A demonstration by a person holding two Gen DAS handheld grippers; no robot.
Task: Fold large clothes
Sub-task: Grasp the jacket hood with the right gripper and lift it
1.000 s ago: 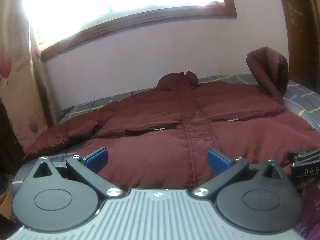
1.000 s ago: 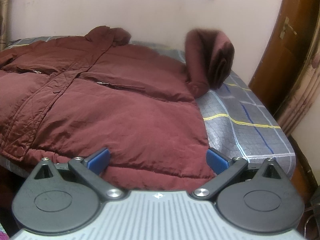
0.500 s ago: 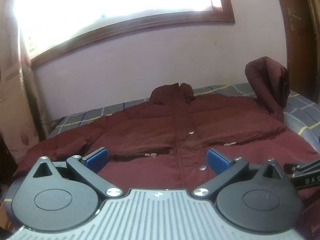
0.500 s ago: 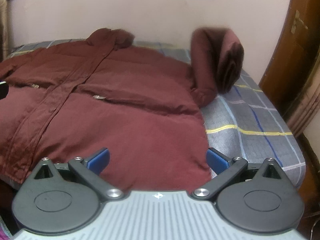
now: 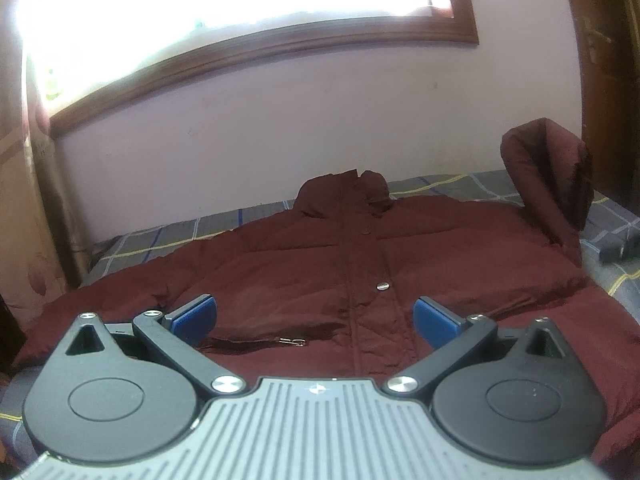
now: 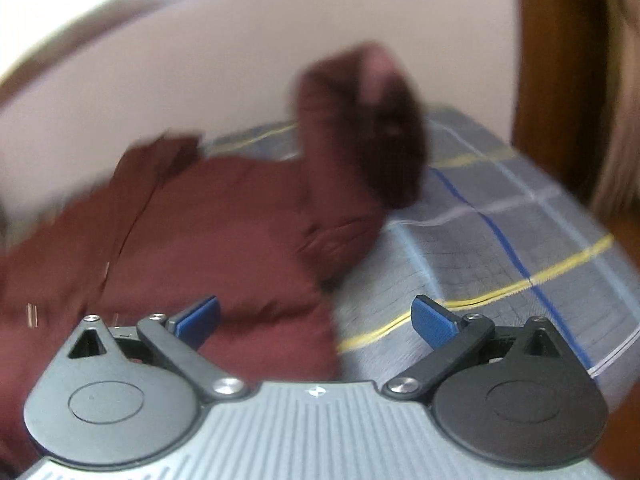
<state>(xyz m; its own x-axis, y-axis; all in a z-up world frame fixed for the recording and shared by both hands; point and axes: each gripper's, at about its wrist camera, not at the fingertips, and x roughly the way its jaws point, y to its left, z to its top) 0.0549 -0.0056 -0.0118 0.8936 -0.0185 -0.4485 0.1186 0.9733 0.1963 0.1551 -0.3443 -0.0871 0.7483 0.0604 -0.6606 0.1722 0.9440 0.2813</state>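
- Lying flat across the bed (image 5: 612, 216), the coat (image 5: 304, 264) has one sleeve (image 5: 548, 172) standing up.
- Both left tongs (image 5: 314, 316) and right tongs (image 6: 316, 318) gape, empty.
- Puffy fabric could slip a shallow pinch; the right view is blurred.

The jacket (image 5: 304, 276) lies spread front-up on the bed (image 6: 500, 248), collar (image 5: 344, 192) toward the wall (image 5: 280, 128) behind, beneath the window (image 5: 224, 4); its right-hand sleeve (image 6: 360, 128) stands up near the door (image 6: 552, 60); bare bedding lies right of it.
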